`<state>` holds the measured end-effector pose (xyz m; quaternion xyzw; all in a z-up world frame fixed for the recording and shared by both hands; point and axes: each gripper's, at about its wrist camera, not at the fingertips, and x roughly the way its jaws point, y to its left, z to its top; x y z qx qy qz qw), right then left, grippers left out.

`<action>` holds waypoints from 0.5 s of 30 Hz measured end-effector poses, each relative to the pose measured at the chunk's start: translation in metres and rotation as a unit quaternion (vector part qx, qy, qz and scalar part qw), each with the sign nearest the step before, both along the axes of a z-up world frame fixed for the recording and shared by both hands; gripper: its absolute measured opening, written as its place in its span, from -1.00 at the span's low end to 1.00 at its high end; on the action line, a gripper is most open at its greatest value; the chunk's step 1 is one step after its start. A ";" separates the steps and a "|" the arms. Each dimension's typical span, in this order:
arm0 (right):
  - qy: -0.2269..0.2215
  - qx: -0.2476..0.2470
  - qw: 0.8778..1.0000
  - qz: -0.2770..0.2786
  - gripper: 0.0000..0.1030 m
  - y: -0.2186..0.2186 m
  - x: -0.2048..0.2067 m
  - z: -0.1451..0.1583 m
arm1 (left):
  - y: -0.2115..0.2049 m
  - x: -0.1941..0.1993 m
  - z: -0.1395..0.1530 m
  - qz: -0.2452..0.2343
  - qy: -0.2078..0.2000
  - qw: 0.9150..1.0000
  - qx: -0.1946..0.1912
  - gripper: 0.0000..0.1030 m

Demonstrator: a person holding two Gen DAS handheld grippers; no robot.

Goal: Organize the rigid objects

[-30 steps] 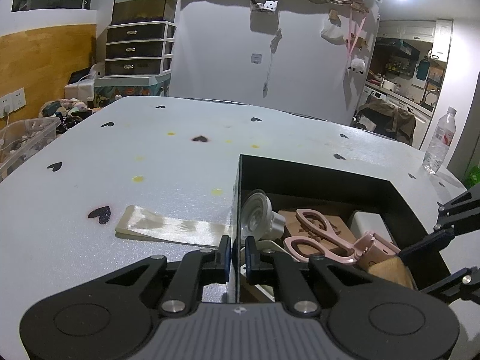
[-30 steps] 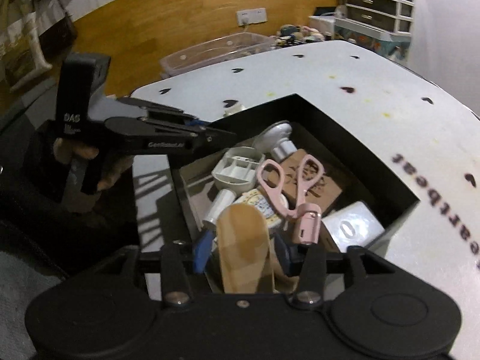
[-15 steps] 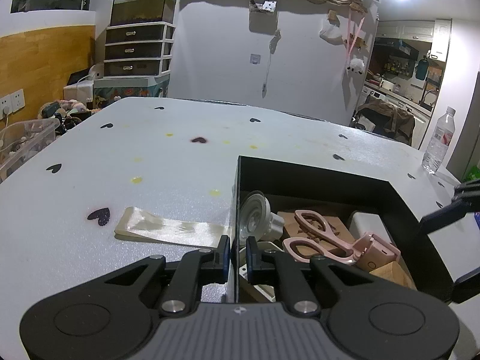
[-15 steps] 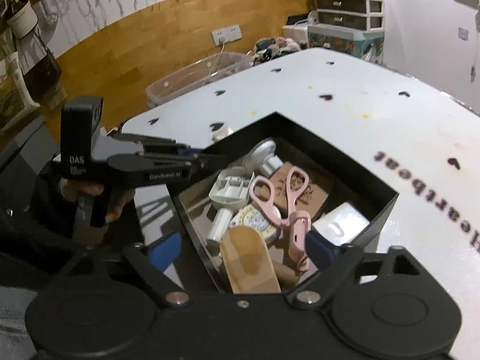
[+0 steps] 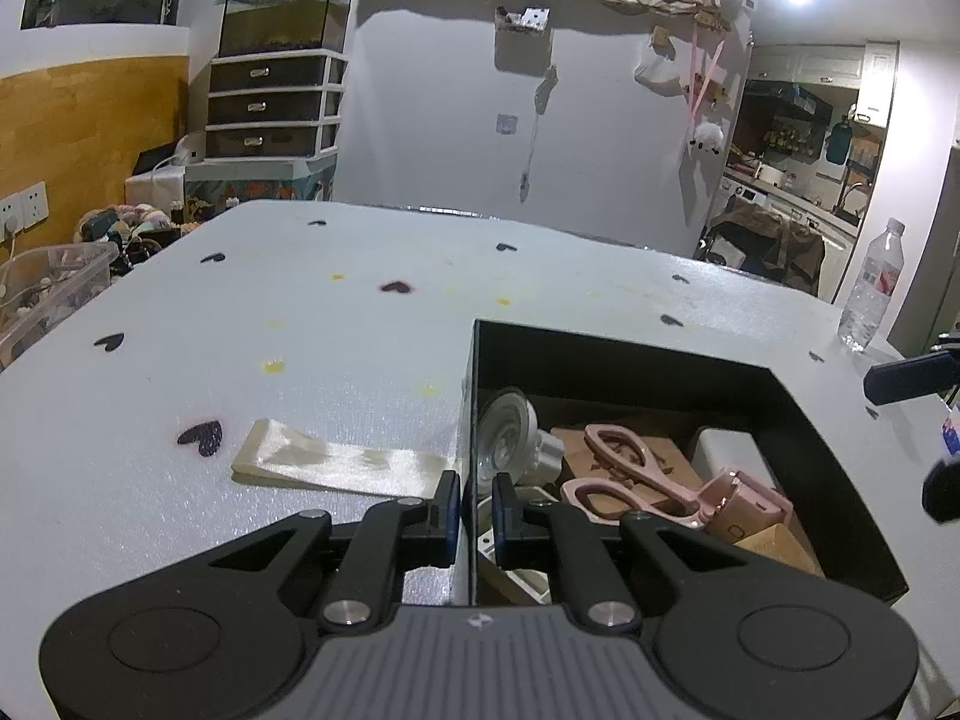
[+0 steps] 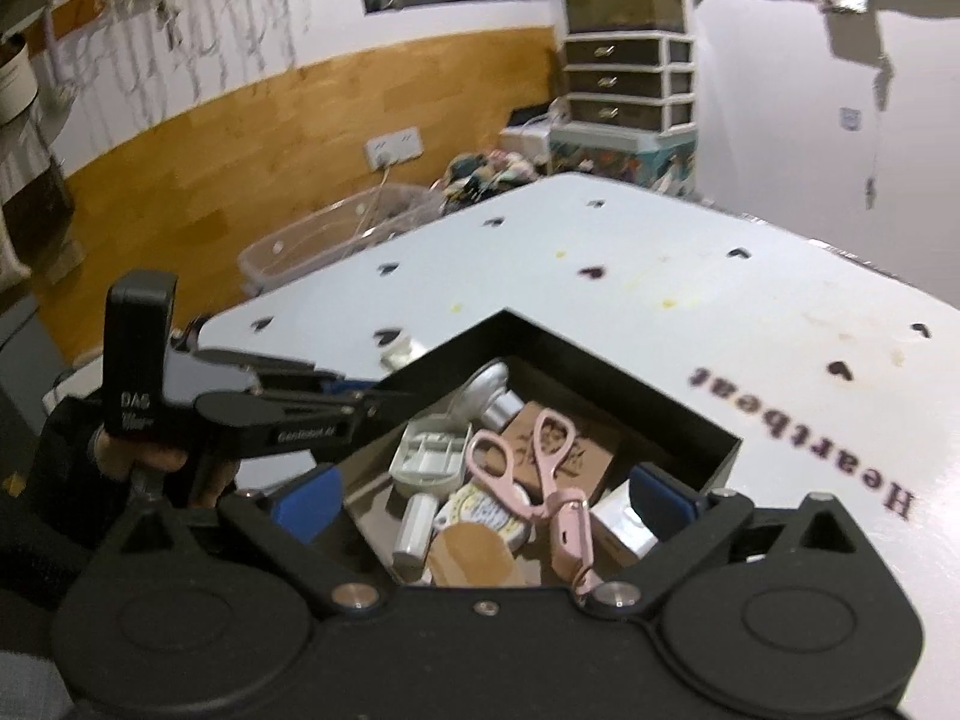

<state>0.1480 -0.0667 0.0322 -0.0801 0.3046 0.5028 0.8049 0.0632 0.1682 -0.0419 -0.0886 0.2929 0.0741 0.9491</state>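
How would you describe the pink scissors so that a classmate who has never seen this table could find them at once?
Start at the white table printed with dark hearts and find the open black box on it. Among the jumble inside, the pink scissors lie flat on a brown wooden block. They alone have two oval finger loops, and they are the same pink as the small pink case at their tips.

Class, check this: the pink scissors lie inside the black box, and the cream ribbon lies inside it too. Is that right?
Not quite. The pink scissors do lie inside the black box, but the cream ribbon lies outside it, on the white table beside its wall. The left wrist view shows this.
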 end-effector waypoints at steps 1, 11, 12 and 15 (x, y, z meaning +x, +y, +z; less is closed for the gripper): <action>0.001 0.011 1.000 -0.011 1.00 -0.003 -0.001 0.001 | 0.000 -0.001 0.002 -0.001 -0.005 1.000 0.000 -0.69; -0.026 0.084 0.990 -0.114 1.00 -0.031 -0.023 -0.003 | -0.009 -0.027 0.035 0.005 -0.080 0.996 0.024 0.48; -0.033 0.083 0.988 -0.124 1.00 -0.033 -0.025 -0.005 | -0.011 -0.030 0.038 0.003 -0.086 0.996 0.026 0.52; -0.046 0.085 0.984 -0.152 1.00 -0.041 -0.033 -0.012 | -0.017 -0.042 0.043 0.000 -0.100 0.995 0.031 0.60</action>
